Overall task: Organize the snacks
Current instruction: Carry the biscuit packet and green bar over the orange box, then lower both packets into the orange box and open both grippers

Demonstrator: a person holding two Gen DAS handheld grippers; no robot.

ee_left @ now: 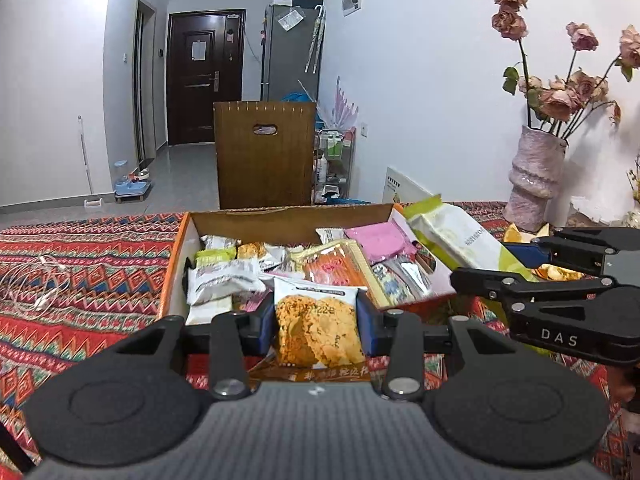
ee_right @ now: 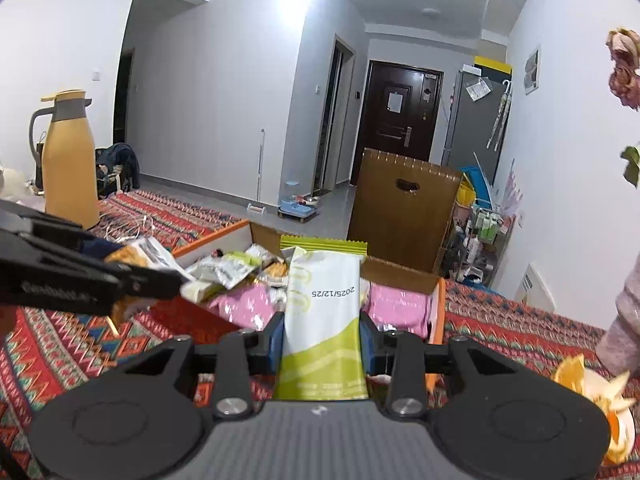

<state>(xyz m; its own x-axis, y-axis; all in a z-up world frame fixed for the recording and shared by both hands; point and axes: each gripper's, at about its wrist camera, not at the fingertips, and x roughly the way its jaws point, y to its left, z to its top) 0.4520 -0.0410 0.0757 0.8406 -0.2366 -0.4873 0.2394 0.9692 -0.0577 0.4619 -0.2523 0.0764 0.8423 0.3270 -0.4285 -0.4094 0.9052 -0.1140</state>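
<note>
My left gripper [ee_left: 317, 320] is shut on a white packet showing an orange cookie [ee_left: 316, 330], held just before the near edge of an open cardboard snack box [ee_left: 256, 222]. The box holds several packets, among them pink ones [ee_left: 378, 242] and an orange one [ee_left: 334, 268]. My right gripper [ee_right: 322, 338] is shut on a white and green packet [ee_right: 322, 312], held upright over the box's near side [ee_right: 438, 312]. In the left wrist view that green packet [ee_left: 460, 238] and the right gripper [ee_left: 520, 256] show at the right. The left gripper [ee_right: 120, 276] shows at the left of the right wrist view.
The box lies on a red patterned tablecloth [ee_left: 80, 272]. A pink vase of dried roses [ee_left: 532, 176] stands at the far right, a yellow thermos jug [ee_right: 68, 164] at the far left. White cable [ee_left: 36, 284] lies left of the box. Orange peel on a plate [ee_right: 608, 396] sits near right.
</note>
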